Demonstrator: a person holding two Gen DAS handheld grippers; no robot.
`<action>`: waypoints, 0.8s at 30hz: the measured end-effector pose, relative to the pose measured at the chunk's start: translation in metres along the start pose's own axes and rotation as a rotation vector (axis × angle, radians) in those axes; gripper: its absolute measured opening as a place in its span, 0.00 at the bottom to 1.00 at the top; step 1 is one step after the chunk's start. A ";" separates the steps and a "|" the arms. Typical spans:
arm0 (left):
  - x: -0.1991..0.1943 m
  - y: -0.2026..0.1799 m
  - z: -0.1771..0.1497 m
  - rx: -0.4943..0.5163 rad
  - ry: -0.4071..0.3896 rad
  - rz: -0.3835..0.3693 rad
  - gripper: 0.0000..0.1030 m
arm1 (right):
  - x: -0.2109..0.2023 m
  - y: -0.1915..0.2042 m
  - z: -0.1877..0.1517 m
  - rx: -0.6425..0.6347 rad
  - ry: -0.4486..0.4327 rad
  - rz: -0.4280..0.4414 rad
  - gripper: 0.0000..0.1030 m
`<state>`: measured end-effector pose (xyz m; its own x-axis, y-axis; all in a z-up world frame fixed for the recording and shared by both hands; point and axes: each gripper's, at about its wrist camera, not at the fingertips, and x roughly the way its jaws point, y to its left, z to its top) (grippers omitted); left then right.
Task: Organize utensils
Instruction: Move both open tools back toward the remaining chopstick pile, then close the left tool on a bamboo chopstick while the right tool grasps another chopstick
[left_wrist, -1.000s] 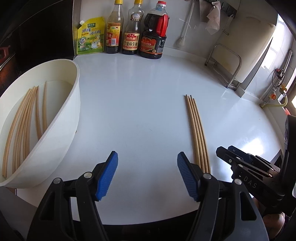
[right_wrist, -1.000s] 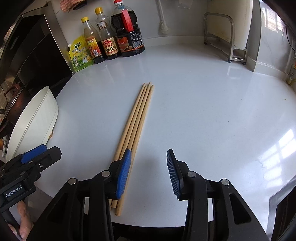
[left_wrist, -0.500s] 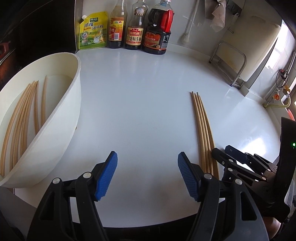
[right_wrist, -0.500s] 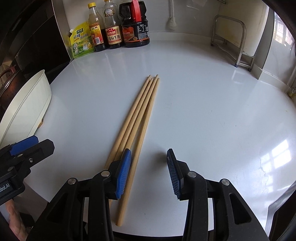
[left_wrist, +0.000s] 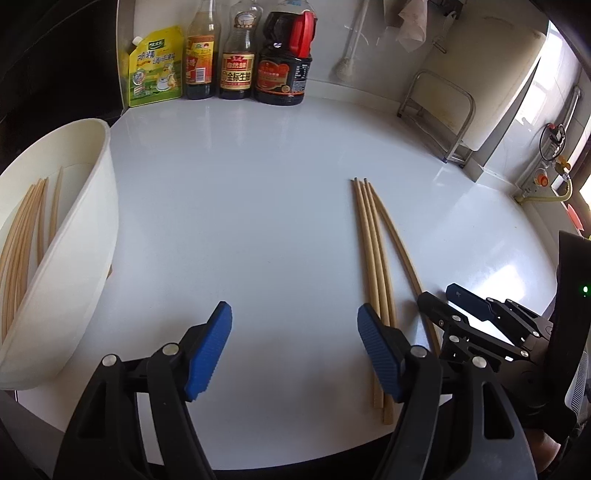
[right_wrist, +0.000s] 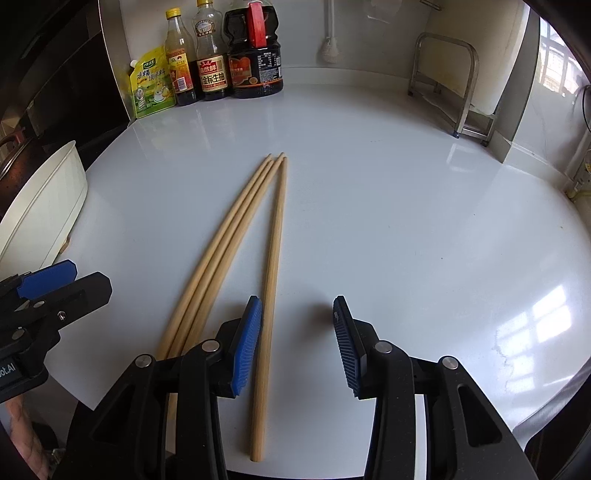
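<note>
Now four long wooden chopsticks lie on the white table, running from its near edge toward the middle. Three sit tight together; the fourth chopstick has its near end splayed away from them, its far tip almost touching theirs. That gap looks deliberate: a single stick apart from the bundle is far easier to pinch.

The right tool hangs over the near edge with its jaws partly apart and empty; the lone chopstick lies just inside its left pad, not clamped. The left tool hovers over bare table beside the bundle, its jaws opening wide with nothing between them.

At the table's left edge stands a white tub already holding several chopsticks, likely where the remaining ones belong. Sauce bottles line the far edge.

A second ago all four sticks lay flush in one bundle under the right tool's left pad. Since then one has swung out at its near end, and the left tool has drifted closer to the bundle.
</note>
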<state>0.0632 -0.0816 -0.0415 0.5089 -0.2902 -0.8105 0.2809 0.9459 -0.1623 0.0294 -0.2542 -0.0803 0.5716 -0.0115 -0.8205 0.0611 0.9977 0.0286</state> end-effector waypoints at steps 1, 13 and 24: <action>0.002 -0.004 0.002 0.009 0.000 -0.003 0.67 | 0.000 -0.004 0.000 0.006 -0.001 -0.001 0.38; 0.022 -0.023 0.006 0.019 0.013 0.014 0.68 | -0.003 -0.038 -0.001 0.067 -0.029 0.045 0.38; 0.032 -0.031 0.006 -0.004 0.018 0.043 0.70 | -0.005 -0.040 0.008 -0.004 -0.059 0.059 0.38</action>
<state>0.0755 -0.1215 -0.0586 0.5059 -0.2468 -0.8265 0.2561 0.9580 -0.1293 0.0307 -0.2946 -0.0732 0.6213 0.0439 -0.7823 0.0225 0.9970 0.0738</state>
